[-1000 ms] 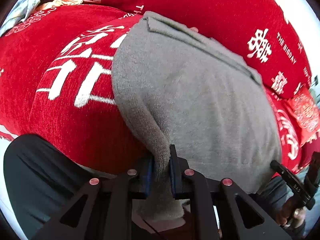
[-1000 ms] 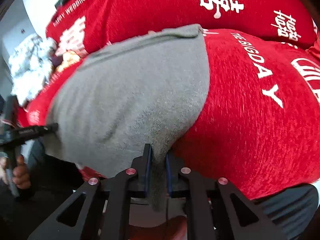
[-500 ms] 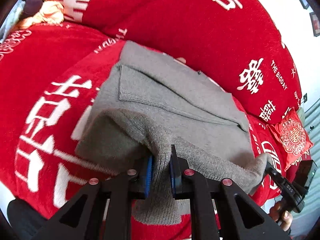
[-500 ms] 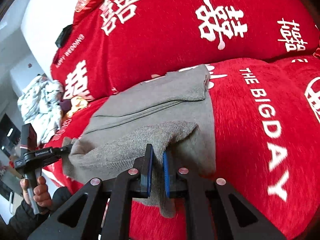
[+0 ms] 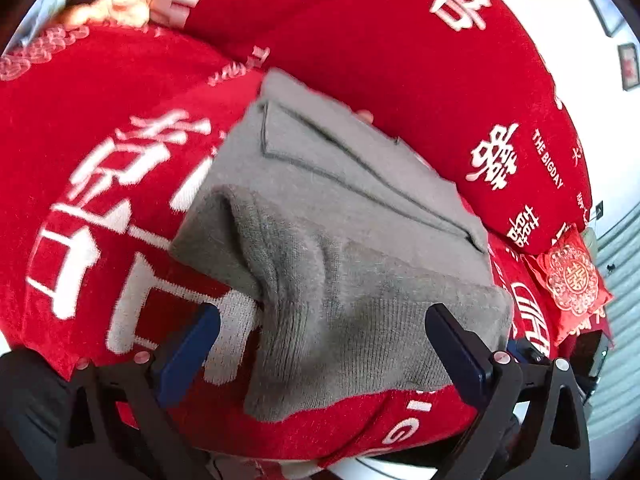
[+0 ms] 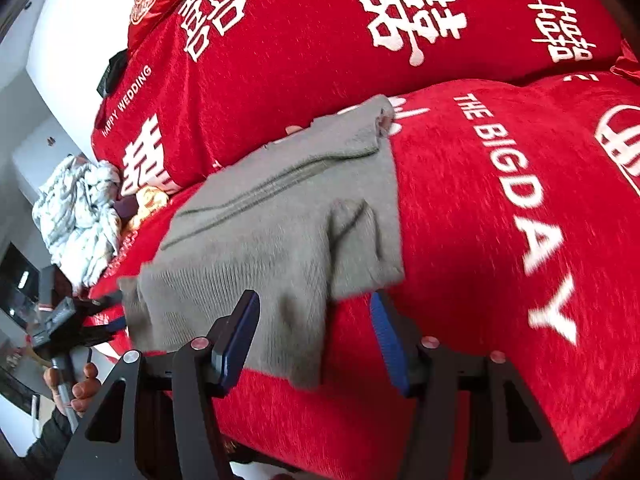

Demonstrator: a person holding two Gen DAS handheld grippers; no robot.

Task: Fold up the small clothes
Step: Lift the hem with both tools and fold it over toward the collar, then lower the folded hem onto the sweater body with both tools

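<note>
A small grey knit garment lies on a red sofa seat, its near edge doubled over onto itself. In the left wrist view my left gripper has its jaws opening wide; the folded hem lies between the blue pads without touching them. The right wrist view has the same grey garment with its near corner hanging loose between the jaws of my right gripper, which are opening and clear of the cloth. The other hand-held gripper appears at the left, held by a person's hand.
The sofa has a red cover with white lettering on seat and backrest. A small red embroidered cushion lies at the right end. A pale crumpled pile of clothes sits at the left end, and an orange cloth.
Both grippers carried the garment's near edge up over itself, then let go. Both sets of jaws went from shut on the cloth to open, and the hem now rests loose.
</note>
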